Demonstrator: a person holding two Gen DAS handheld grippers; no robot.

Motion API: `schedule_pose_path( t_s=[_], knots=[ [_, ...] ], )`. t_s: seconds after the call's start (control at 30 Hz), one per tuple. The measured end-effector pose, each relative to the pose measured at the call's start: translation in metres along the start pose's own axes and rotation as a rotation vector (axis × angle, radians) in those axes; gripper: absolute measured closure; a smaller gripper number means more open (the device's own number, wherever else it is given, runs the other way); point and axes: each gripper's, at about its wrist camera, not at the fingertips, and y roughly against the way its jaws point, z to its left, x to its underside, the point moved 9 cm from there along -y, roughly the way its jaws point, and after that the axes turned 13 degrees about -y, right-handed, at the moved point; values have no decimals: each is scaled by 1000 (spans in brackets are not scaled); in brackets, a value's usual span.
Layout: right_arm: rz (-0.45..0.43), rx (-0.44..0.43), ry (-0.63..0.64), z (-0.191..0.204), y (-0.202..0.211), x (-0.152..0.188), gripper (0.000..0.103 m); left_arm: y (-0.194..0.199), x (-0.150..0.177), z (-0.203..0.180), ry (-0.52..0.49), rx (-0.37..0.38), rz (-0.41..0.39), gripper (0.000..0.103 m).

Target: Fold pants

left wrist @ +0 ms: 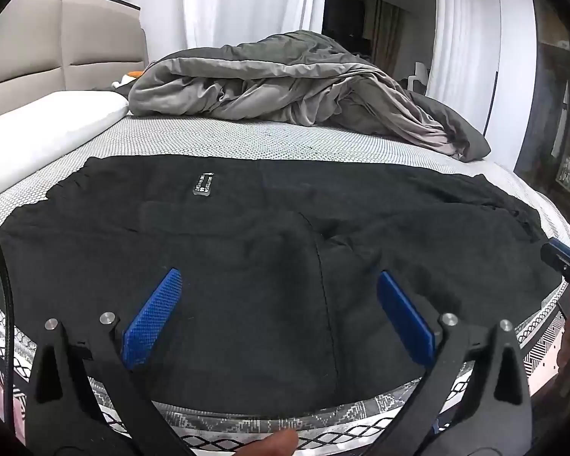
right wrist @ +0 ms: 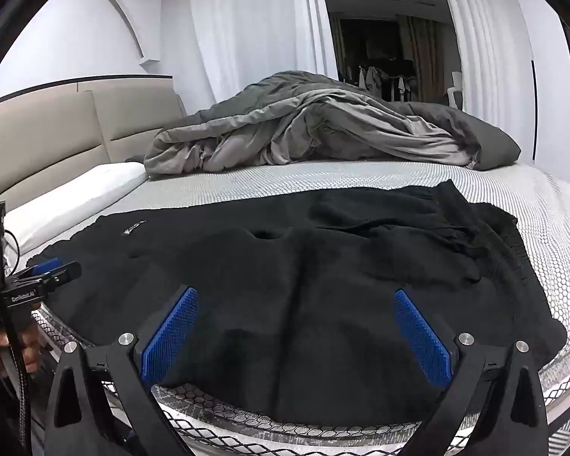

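Label [left wrist: 204,185] text on pants [left wrist: 247,266] unreadable; pants' near edge hidden behind left gripper [left wrist: 279,288]. Right gripper [right wrist: 296,307] tip cut off at frame edge in left view. Bed [left wrist: 247,140]: honeycomb mattress, grey duvet [left wrist: 292,87] bunched beyond grippers, white curtains behind. Black pants spread flat ahead of both grippers, right end rumpled. Both grippers spread wide, nothing pinched.

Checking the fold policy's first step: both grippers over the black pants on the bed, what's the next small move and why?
Probably lower both and pinch the near hem. The left gripper and right gripper are wide open with nothing between the pads, tilted down over the black pants, which lie spread across the mattress, unfolded. The right end looks bunched in the right wrist view, so smoothing may be needed first.
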Motion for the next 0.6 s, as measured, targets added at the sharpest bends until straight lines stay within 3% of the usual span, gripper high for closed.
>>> schedule_pose_path(
  t_s=[0.6],
  knots=[
    [19, 20, -17, -5, -2, -1, 0, -1, 4, 11, 18, 1, 6, 1]
  ],
)
